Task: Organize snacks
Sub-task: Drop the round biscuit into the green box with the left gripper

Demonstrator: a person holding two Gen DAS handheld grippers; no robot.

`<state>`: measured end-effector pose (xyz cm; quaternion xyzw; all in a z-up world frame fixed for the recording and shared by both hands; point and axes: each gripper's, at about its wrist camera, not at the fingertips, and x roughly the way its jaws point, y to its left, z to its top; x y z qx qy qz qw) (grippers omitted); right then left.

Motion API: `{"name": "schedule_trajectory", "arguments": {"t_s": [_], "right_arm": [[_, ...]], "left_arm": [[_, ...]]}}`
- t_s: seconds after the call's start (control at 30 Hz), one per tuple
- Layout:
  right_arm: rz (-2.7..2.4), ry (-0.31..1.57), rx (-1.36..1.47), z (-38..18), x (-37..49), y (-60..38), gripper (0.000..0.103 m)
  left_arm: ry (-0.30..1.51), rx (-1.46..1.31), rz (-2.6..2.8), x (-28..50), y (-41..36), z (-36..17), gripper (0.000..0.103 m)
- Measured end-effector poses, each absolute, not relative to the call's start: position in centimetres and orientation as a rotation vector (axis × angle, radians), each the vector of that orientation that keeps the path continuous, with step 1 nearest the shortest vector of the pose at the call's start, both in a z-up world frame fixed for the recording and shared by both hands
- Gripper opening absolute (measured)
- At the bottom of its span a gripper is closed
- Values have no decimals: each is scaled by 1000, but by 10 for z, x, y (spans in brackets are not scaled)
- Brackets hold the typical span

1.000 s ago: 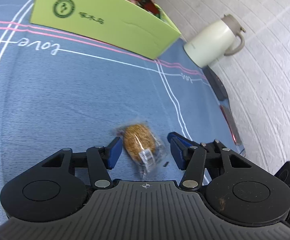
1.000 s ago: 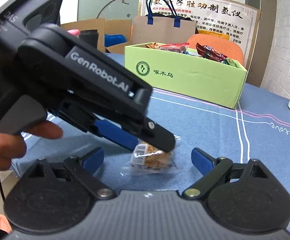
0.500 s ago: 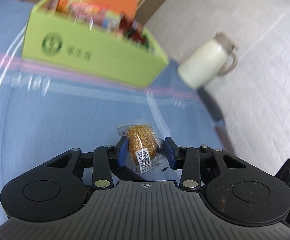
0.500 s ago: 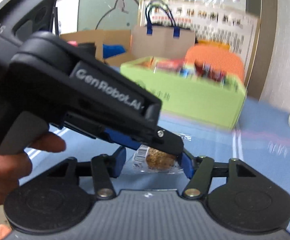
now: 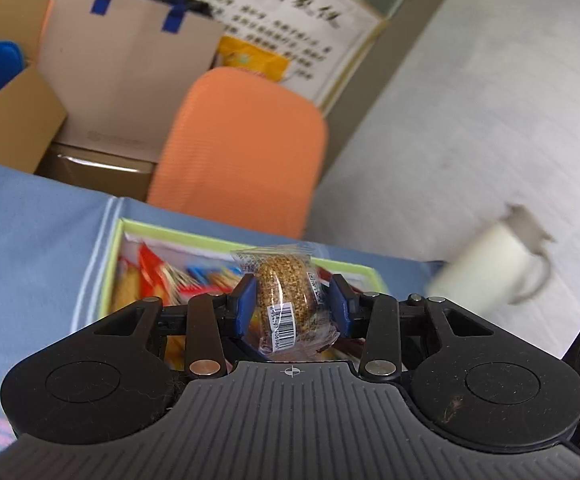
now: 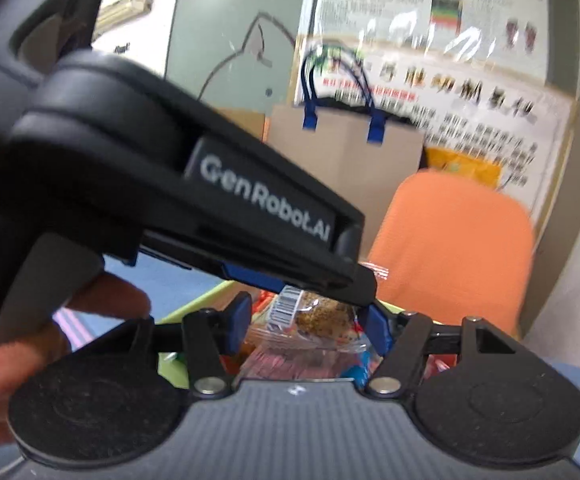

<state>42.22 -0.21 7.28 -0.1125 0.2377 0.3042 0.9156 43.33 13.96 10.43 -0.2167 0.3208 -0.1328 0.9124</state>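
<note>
- Left wrist view: the left gripper [image 5: 290, 304] is clamping a wrapped sesame cake [image 5: 286, 300] between its blue pads [image 5: 245, 304], which are pressing on the wrapper from both sides; the barcode label is facing the camera.
- The cake is hanging clear of the blue tablecloth [image 5: 30, 248], above the near part of the green snack box [image 5: 112, 264].
- The box is already carrying a layer of bright packets [image 5: 158, 276], blurred and too indistinct to identify singly.
- Right wrist view: the right gripper [image 6: 305, 320] is straddling the same cake [image 6: 321, 314]; its jaws are opening, the right pad is lying against the clear wrapper and the left pad is standing just beside it, so a firm grip cannot be confirmed.
- The body of the left gripper is crossing this view from upper left, with a person's hand [image 6: 50, 320] working its trigger.
- Beyond the box, an orange chair back [image 5: 242, 152] is standing at the table edge; a white jug [image 5: 493, 268] is standing to the right, and a brown paper bag [image 5: 130, 80] further back.
- Progress judgement: several snacks are boxed; this cake is positioned over the box but not yet released. No other loose snacks are in view, so the remaining count cannot be stated.
</note>
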Motion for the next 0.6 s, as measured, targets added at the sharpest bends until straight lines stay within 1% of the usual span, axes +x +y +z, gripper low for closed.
{"name": "schedule_trajectory", "arguments": {"t_s": [0.1, 0.13, 0.2, 0.23, 0.27, 0.3, 0.33, 0.37, 0.4, 0.43, 0.53, 0.6], "right_arm": [[663, 593, -227, 48, 449, 6, 72], [664, 591, -217, 44, 451, 6, 75], [656, 562, -234, 42, 447, 5, 76], [651, 554, -236, 43, 445, 4, 81], [643, 547, -236, 45, 439, 3, 91], [625, 528, -239, 48, 434, 1, 94], [618, 501, -238, 54, 427, -4, 94], [614, 482, -230, 59, 419, -9, 95], [606, 465, -214, 65, 409, -15, 95], [594, 445, -195, 71, 399, -22, 102], [563, 409, -169, 79, 370, -42, 102], [527, 407, -150, 78, 347, -56, 102]], "left_arm": [[741, -457, -240, 463, 149, 74, 20], [747, -447, -230, 467, 149, 65, 22], [726, -453, -242, 466, 152, 56, 23], [718, -463, -252, 465, 156, 56, 25], [713, -468, -259, 464, 158, 57, 32], [699, -471, -266, 461, 159, 60, 41], [681, -468, -264, 456, 160, 65, 47], [652, -457, -253, 449, 162, 72, 59], [615, -438, -237, 439, 161, 81, 65], [578, -416, -224, 428, 160, 89, 66], [492, -377, -214, 392, 160, 111, 71], [449, -358, -182, 366, 159, 120, 79]]}}
